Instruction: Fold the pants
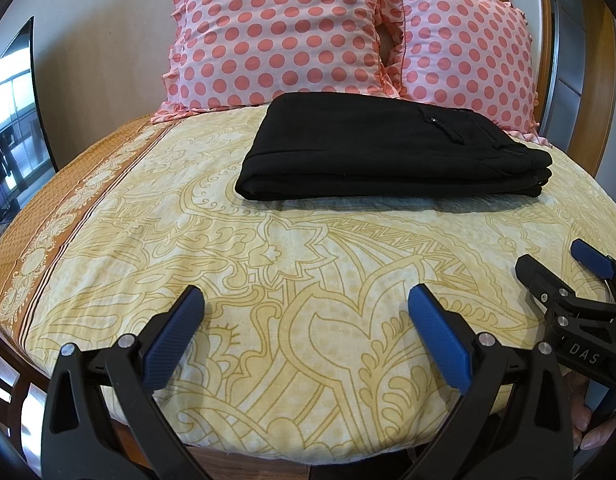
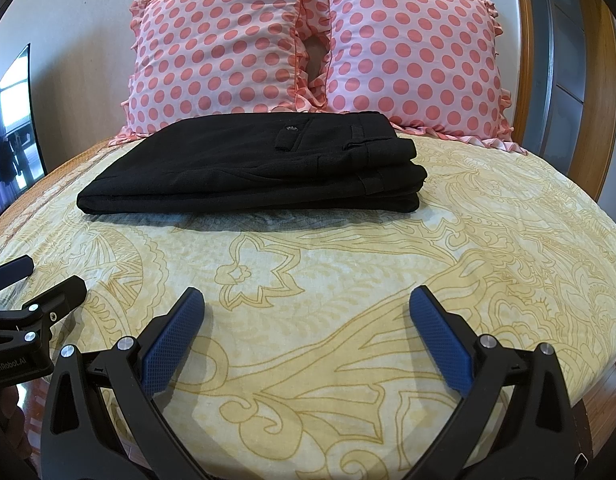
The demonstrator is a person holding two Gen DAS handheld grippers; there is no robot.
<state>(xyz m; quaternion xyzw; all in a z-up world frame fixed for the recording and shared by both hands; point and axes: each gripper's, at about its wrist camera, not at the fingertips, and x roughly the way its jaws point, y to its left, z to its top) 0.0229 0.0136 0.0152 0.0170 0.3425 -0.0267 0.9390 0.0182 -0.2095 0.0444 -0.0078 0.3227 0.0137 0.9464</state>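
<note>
The black pants (image 1: 392, 148) lie folded in a flat stack on the yellow patterned bedsheet (image 1: 268, 272), just in front of the pillows; they also show in the right wrist view (image 2: 260, 168), waistband and back pocket on top at the right. My left gripper (image 1: 306, 300) is open and empty, above the sheet near the bed's front edge, well short of the pants. My right gripper (image 2: 307, 300) is open and empty too, beside the left one. The right gripper also shows at the left view's right edge (image 1: 552, 268).
Two pink polka-dot pillows (image 2: 308, 48) lean against the wall behind the pants. A dark TV screen (image 1: 12, 120) stands at the left. Wooden bed frame and door (image 2: 596, 80) lie at the right. The bed's front edge is just below the grippers.
</note>
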